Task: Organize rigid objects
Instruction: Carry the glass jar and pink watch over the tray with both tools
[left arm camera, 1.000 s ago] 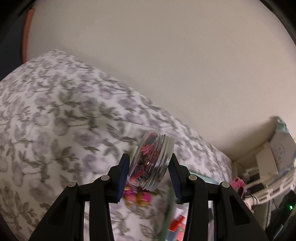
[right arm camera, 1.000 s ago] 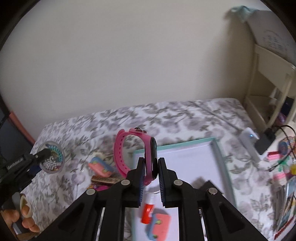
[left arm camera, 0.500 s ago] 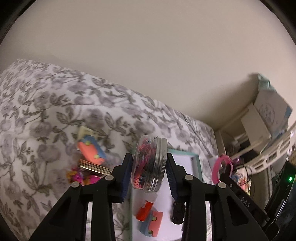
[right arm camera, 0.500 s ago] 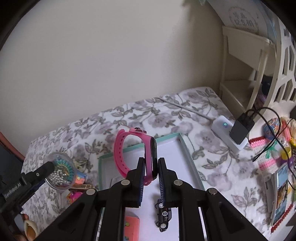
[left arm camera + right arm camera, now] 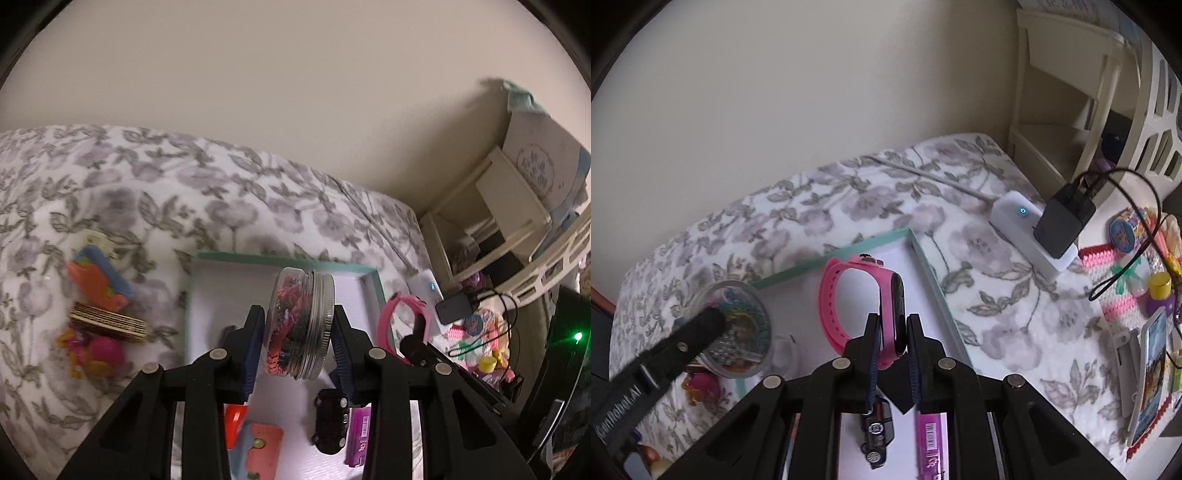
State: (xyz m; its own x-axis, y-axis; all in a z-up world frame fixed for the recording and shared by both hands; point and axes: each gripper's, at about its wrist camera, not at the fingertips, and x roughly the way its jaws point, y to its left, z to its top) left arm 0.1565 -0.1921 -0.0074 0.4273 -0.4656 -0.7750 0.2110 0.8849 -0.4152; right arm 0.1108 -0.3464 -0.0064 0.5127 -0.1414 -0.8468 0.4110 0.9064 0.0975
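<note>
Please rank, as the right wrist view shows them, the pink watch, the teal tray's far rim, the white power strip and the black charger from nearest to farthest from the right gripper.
1. Pink watch: clamped in the right gripper.
2. Teal tray's far rim: just beyond the watch, up-left.
3. White power strip and black charger: far right by the shelf, the charger plugged into the strip; too close to call.

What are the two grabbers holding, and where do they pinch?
The left gripper pinches a small jar across its base and metal lid. The right gripper pinches a pink watch by its black face.
</note>
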